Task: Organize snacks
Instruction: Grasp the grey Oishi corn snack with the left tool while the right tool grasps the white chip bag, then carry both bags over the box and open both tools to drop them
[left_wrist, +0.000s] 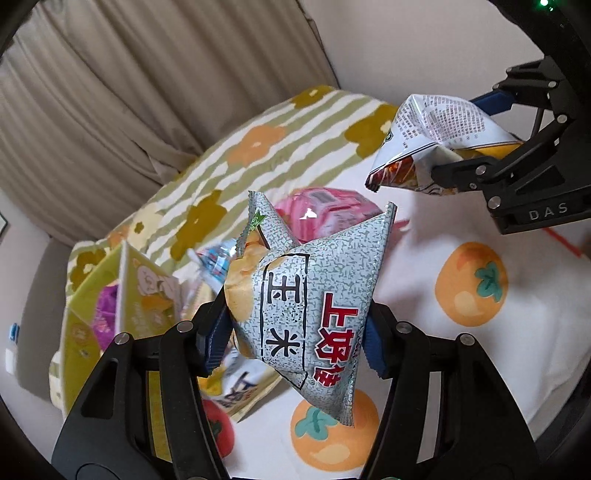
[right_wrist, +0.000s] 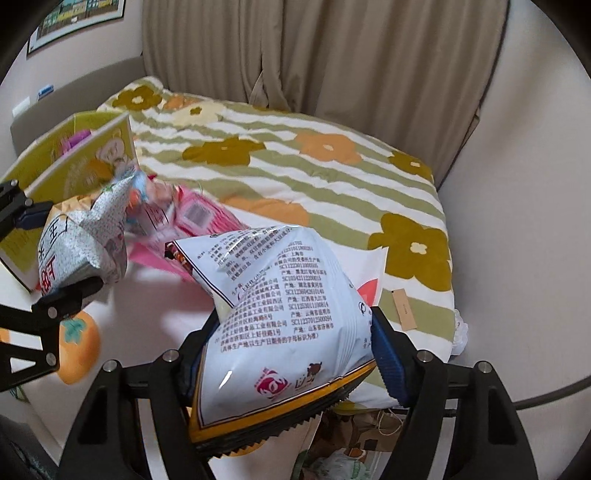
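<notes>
A grey speckled snack bag with red and black characters hangs above the bed, and my left gripper is shut on its lower part. The same bag and left gripper show at the left of the right wrist view. My right gripper is shut on a white snack bag with printed text and a yellow-black edge, also lifted off the bed. In the left wrist view that white bag sits at the upper right, in the right gripper.
An open yellow-green box with a bear drawing stands on the left of the bed, something purple inside. A pink packet and a blue-white packet lie beside it. A flowered quilt covers the far side; a persimmon-print sheet lies nearer.
</notes>
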